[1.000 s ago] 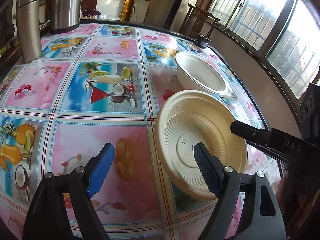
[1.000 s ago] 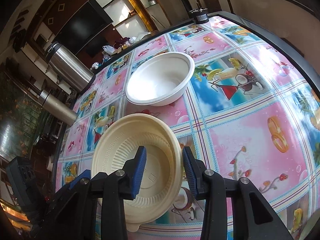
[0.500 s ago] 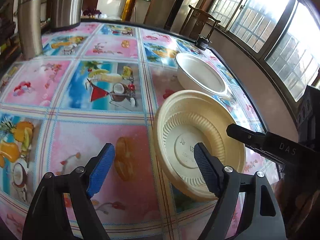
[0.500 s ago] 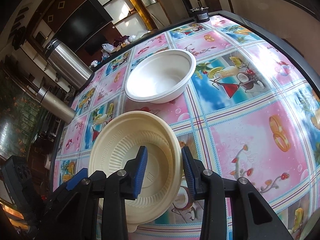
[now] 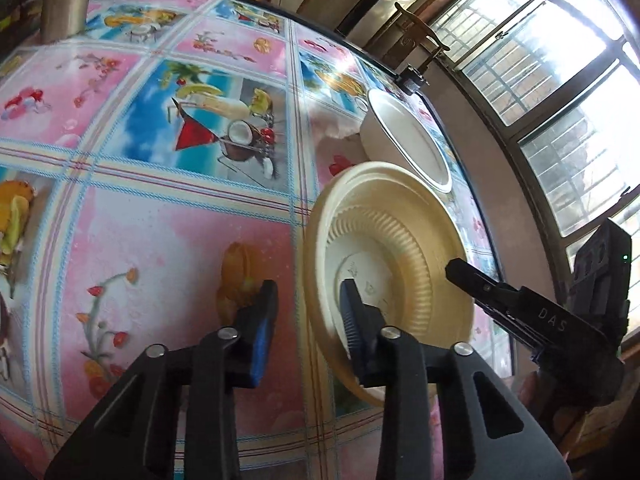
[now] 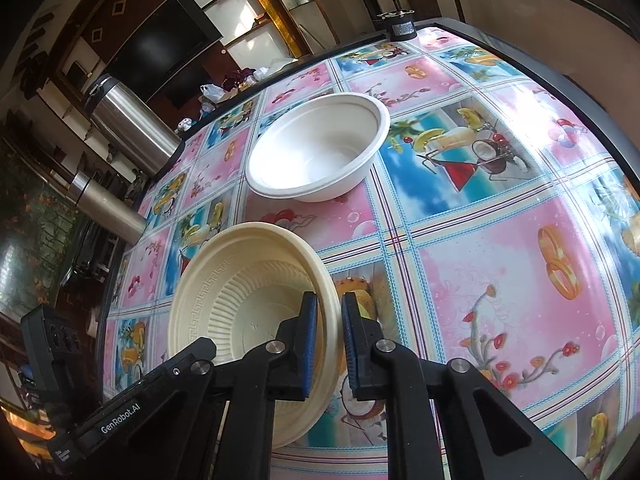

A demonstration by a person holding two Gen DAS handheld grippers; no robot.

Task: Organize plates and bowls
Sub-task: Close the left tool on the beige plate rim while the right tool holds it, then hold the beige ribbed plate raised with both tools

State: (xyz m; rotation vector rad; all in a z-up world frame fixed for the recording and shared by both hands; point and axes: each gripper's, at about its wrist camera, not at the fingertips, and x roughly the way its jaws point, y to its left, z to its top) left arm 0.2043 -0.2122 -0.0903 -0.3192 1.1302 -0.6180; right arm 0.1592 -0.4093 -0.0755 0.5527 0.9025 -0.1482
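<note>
A cream-coloured, ribbed disposable plate (image 6: 240, 300) is sitting tilted over the near part of a table covered in a glossy pink-and-blue oilcloth printed with fruit and cocktails (image 6: 500, 280), one side raised off the cloth. The right gripper (image 6: 330, 340) is clenching the plate's rim, its blue-padded fingers (image 6: 310, 344) pressing on either side of the edge nearest its camera. From the left wrist view, the left gripper (image 5: 306, 326) is straddling the opposite rim of the same plate (image 5: 392, 248): one finger is lying inside the dish and the other outside, over the cloth, with a clear gap between pad and rim, so it is standing released and not pinching anything. The right gripper (image 5: 520, 304) is reaching in from the far side in that view. Beyond the plate, just apart from it, a white round disposable bowl (image 6: 320, 152) is resting upright on the table, showing nothing inside. Two tall stainless-steel flasks (image 6: 132, 128) are standing at the table's far edge, well apart from the dishes.
</note>
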